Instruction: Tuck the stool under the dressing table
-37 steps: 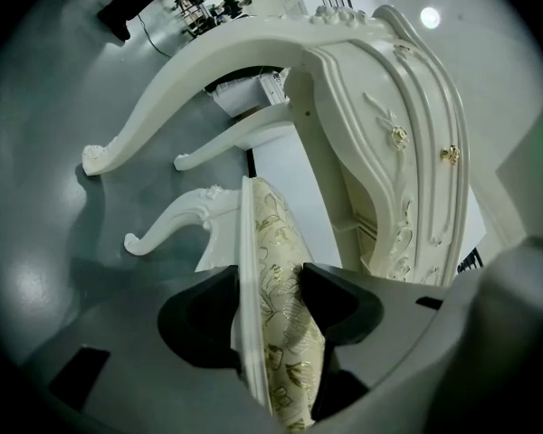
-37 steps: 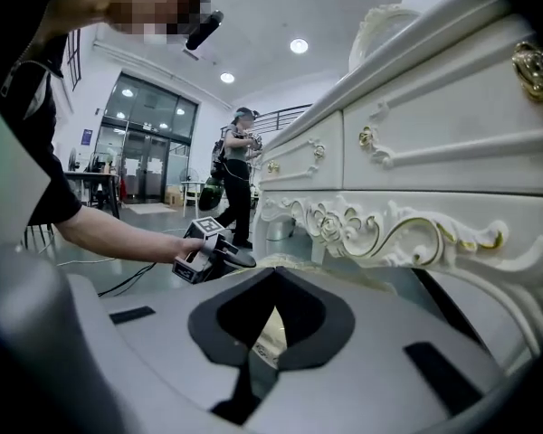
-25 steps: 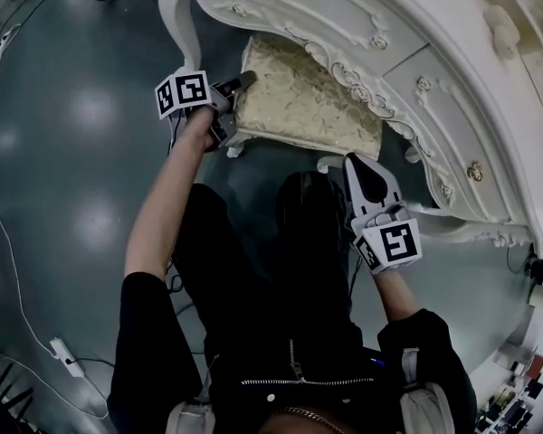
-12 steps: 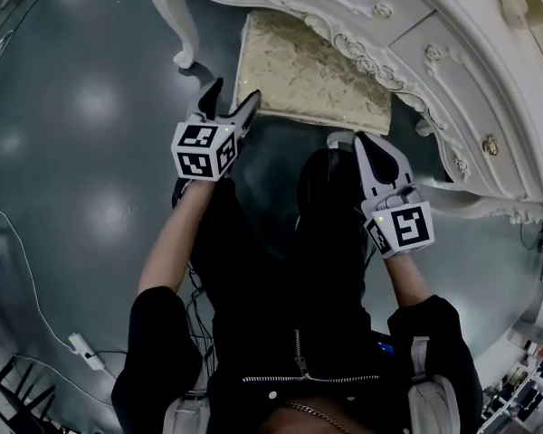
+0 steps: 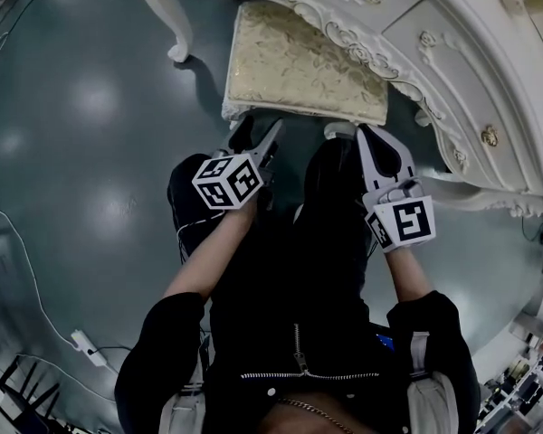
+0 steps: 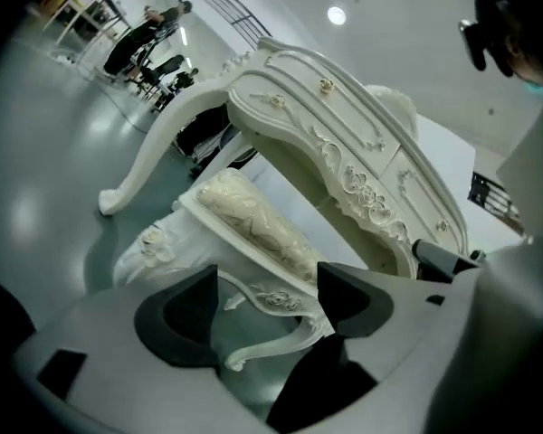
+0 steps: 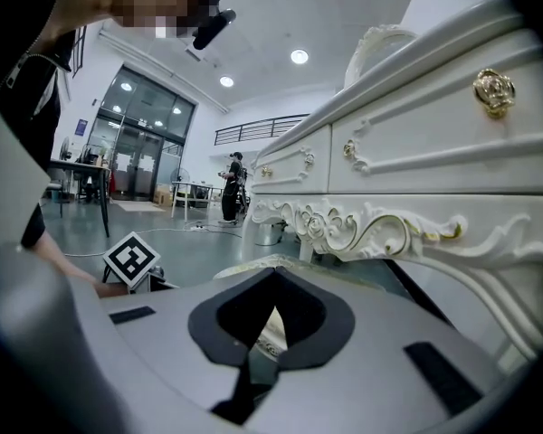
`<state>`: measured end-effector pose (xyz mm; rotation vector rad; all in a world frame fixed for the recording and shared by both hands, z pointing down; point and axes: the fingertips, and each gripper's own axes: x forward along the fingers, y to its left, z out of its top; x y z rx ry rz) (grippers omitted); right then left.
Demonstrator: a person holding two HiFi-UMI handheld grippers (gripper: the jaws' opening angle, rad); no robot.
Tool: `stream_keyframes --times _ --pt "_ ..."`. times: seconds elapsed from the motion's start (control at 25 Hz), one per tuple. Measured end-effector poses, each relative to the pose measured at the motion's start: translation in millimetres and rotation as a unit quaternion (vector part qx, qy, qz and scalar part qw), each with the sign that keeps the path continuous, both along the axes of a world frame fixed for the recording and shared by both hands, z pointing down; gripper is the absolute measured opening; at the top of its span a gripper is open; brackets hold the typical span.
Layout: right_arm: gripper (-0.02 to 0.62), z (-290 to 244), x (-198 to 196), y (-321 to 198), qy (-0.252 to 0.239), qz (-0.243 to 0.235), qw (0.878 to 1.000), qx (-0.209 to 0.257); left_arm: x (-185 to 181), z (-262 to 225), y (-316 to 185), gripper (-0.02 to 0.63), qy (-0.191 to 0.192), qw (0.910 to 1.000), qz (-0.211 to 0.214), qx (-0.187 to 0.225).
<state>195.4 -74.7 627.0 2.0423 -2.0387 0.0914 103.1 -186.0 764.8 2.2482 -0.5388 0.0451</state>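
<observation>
The stool (image 5: pixel 299 61) has a cream patterned cushion and carved white legs, and its far part sits beneath the white dressing table (image 5: pixel 452 70). My left gripper (image 5: pixel 258 134) hangs just in front of the stool's near edge, open, with nothing between its fingers. In the left gripper view, the stool (image 6: pixel 253 220) and its curled leg show past the left gripper (image 6: pixel 270 301), under the dressing table (image 6: pixel 344 125). My right gripper (image 5: pixel 364 134) is shut and empty at the stool's near right corner. In the right gripper view, the right gripper (image 7: pixel 273 283) points below the dressing table (image 7: pixel 416 152).
The table's curved front leg (image 5: pixel 163 16) stands left of the stool. The person's black-clad legs (image 5: pixel 326 206) are right behind both grippers. Cables (image 5: pixel 18 269) and a power strip (image 5: pixel 81 346) lie on the grey floor at left. Desks and people (image 6: pixel 145 43) are far off.
My left gripper has let go of the stool's near left corner, opened, and drawn back toward the person's legs. The right gripper has stayed put.
</observation>
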Motion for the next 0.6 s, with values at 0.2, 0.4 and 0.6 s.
stream_keyframes --times 0.2,0.4,0.6 --pt "0.006 1 13 8 -0.001 0.011 1.0 0.003 34 -3 5 0.334 0.03 0.9981 -0.001 -0.053" --pt "0.006 1 22 15 0.0 0.016 1.0 0.001 57 -2 11 0.336 0.045 0.996 0.007 -0.077" --pt "0.006 2 28 17 0.001 0.019 1.0 0.002 66 -3 9 0.334 0.027 0.9972 -0.001 -0.07"
